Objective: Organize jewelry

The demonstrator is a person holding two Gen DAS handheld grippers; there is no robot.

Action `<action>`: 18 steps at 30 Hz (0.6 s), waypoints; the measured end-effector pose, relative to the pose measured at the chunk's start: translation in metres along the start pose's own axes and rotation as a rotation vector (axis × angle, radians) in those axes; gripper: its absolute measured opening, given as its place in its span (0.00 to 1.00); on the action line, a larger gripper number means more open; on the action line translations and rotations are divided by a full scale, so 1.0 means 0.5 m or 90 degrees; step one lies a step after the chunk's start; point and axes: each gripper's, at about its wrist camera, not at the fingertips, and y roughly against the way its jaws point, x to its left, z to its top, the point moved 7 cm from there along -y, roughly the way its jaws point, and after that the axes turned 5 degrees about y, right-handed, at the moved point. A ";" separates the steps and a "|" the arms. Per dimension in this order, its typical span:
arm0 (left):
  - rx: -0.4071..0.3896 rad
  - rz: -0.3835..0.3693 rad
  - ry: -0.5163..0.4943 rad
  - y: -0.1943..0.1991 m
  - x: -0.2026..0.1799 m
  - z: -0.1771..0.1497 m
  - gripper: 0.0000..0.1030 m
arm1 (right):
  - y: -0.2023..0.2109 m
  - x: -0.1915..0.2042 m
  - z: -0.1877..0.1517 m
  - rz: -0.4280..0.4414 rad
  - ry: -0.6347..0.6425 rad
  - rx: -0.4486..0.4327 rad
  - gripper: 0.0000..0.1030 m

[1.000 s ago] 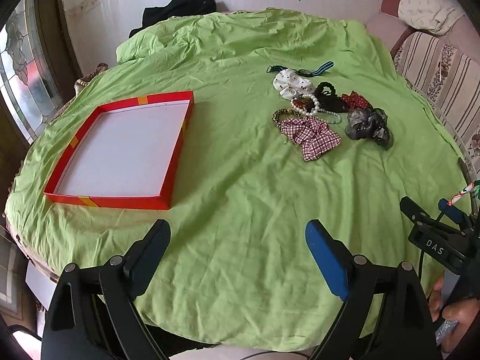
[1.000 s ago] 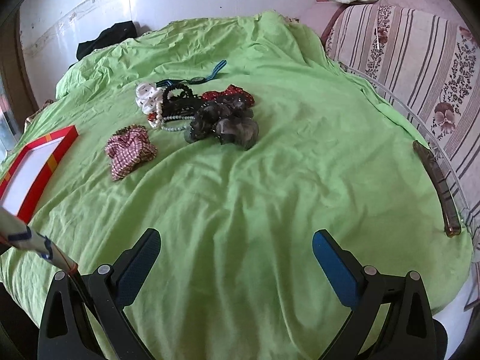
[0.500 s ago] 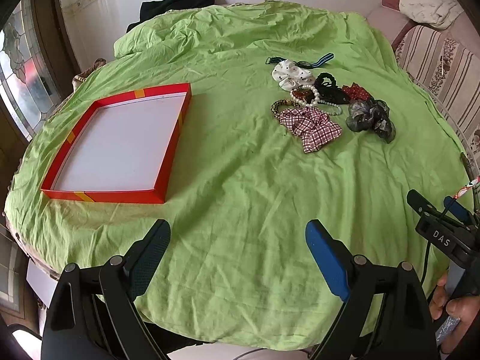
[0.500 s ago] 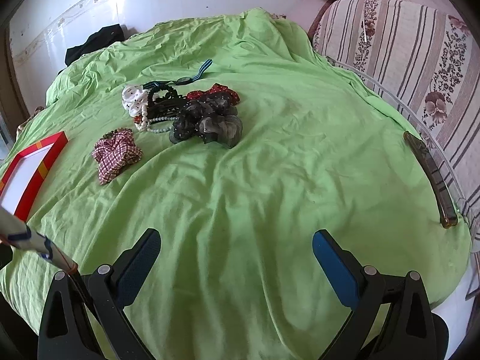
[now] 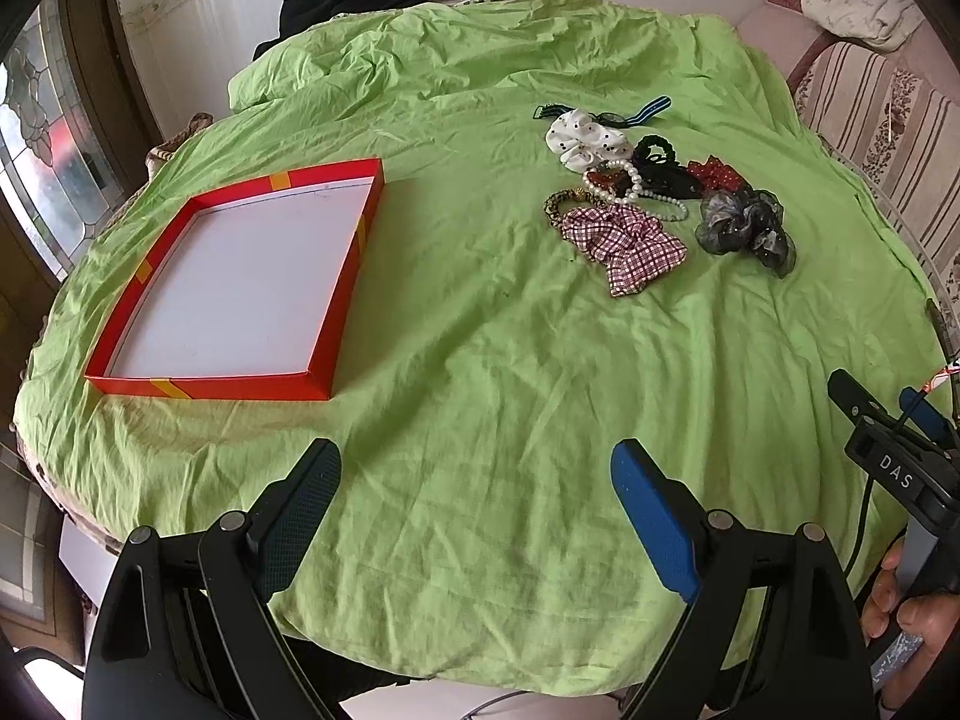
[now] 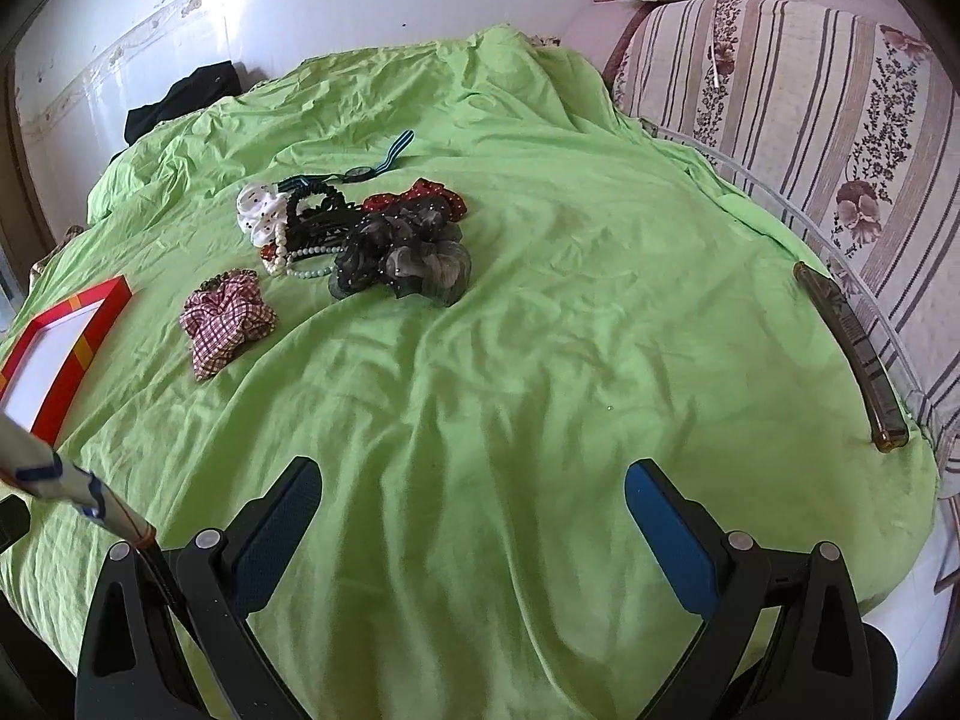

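Your left gripper [image 5: 474,516] is spread wide and holds nothing, its fingers over bare green cloth [image 5: 480,360]; your right gripper [image 6: 471,516] is just as wide and touches nothing. From the left wrist, the red tray [image 5: 354,276] lies at ten o'clock and the jewelry pile [image 5: 648,204] at one o'clock, well apart. The checked scrunchie [image 6: 225,321] sits nearest the tray, just beside the pearl strand [image 6: 300,264].

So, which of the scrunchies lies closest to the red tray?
The checked red-and-white scrunchie. It lies at the pile's near-left edge, toward the red tray; the grey sheer, white dotted and red dotted ones lie farther away.
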 end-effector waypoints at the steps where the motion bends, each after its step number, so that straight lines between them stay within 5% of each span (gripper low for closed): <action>1: 0.001 -0.001 -0.001 -0.001 -0.001 -0.001 0.88 | 0.000 0.000 0.000 0.000 0.000 -0.001 0.99; 18: 0.025 -0.029 0.003 -0.032 0.001 0.064 0.88 | -0.027 -0.016 0.009 0.028 -0.023 -0.004 0.99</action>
